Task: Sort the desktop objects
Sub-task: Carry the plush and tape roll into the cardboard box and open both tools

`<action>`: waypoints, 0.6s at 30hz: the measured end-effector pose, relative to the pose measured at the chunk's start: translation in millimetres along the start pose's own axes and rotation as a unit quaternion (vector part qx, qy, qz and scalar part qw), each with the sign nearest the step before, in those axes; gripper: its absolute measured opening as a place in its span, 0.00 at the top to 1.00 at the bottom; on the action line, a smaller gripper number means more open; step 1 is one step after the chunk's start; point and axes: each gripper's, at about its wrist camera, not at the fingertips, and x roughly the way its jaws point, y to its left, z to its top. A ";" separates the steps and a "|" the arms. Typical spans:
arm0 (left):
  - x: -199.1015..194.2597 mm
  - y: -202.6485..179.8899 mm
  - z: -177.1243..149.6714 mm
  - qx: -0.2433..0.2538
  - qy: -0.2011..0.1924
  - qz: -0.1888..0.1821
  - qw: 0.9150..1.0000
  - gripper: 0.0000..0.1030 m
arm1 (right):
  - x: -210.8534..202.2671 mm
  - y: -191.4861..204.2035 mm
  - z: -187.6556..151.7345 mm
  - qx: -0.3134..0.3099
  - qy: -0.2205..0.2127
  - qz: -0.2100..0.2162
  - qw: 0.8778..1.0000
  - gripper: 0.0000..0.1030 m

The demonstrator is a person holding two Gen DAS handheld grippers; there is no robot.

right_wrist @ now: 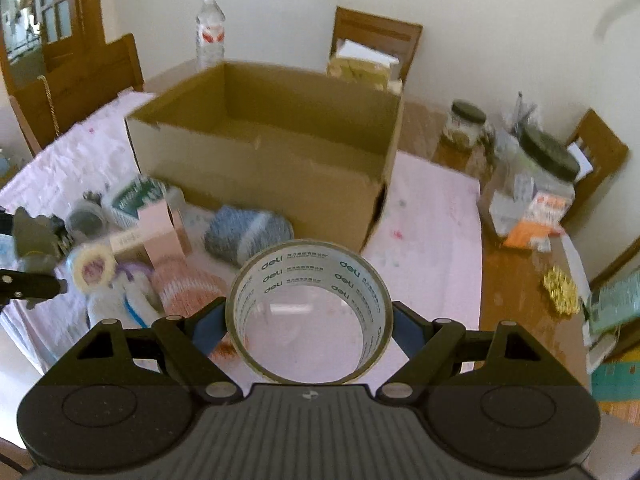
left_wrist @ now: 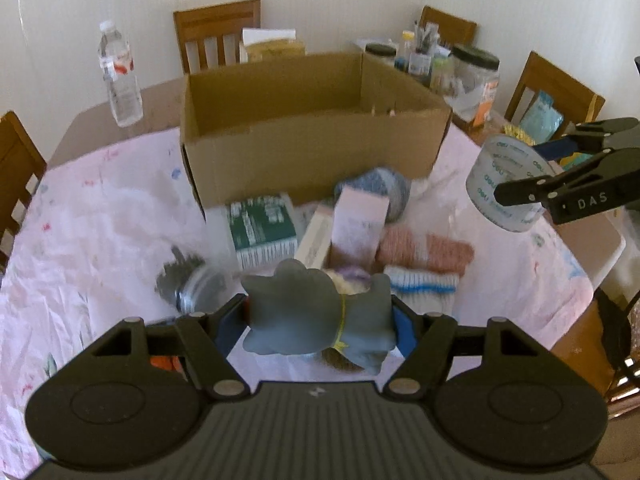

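Note:
My left gripper [left_wrist: 320, 320] is shut on a grey rolled cloth bundle [left_wrist: 316, 312] tied with a yellow band, held above the pink tablecloth. Over the table's right side, my right gripper [right_wrist: 308, 324] is shut on a roll of clear tape [right_wrist: 308, 312], which also shows at the right of the left wrist view as the tape roll [left_wrist: 504, 184]. An open cardboard box [left_wrist: 304, 128] stands beyond both, seen too as the box [right_wrist: 264, 160]. In front of it lie a blue knitted bundle [right_wrist: 248, 232], pink boxes [left_wrist: 360, 220], a green-white box [left_wrist: 262, 226], a pink knit [left_wrist: 424, 250] and a small jar [left_wrist: 188, 284].
A water bottle [left_wrist: 119, 76] stands at the back left. Large jars [right_wrist: 536, 184] and clutter crowd the wooden table's right edge [right_wrist: 516, 280]. Wooden chairs [left_wrist: 218, 32] surround the table. A small tape roll [right_wrist: 94, 266] lies in the pile.

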 end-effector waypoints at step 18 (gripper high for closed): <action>20.2 -4.9 90.4 0.000 -0.060 0.074 0.995 0.30 | 10.6 -18.0 70.4 -0.058 -0.064 0.064 0.994 0.14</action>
